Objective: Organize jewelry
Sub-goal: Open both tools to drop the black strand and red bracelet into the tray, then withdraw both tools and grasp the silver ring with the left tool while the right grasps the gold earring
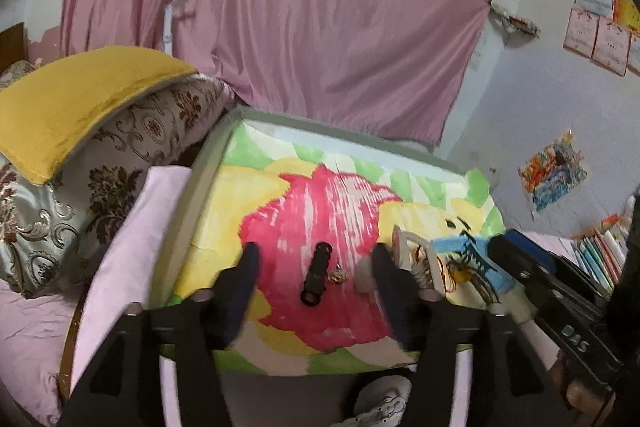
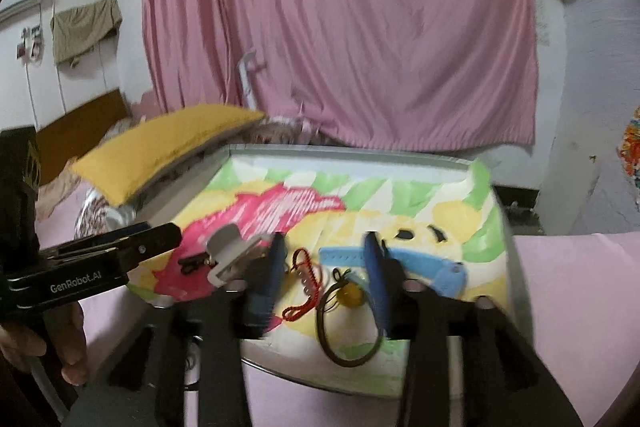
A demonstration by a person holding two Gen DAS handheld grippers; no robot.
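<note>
A painted board [image 1: 320, 203] lies on the bed with the jewelry on it. My left gripper [image 1: 316, 263] is open over its pink patch. A black cylinder [image 1: 317, 277] and a small gold trinket [image 1: 336, 275] lie untouched between its fingers. To their right lie a white clip [image 1: 412, 251] and a light blue strap [image 1: 480, 263]. My right gripper [image 2: 324, 255] is also open, low over the board [image 2: 440, 211]. Between its fingers lie a red cord bracelet [image 2: 306, 279] and a black cord with an amber bead [image 2: 352, 297]. The blue strap [image 2: 424, 265] runs behind its right finger.
A yellow pillow [image 1: 68, 107] and patterned cushions [image 1: 120, 163] sit left of the board, with a pink curtain [image 1: 300, 27] behind. Pink bedsheet [image 2: 580, 287] surrounds the board. Books [image 1: 600, 251] stand at the right. A hand [image 2: 60, 347] holds the left gripper's body [image 2: 100, 267].
</note>
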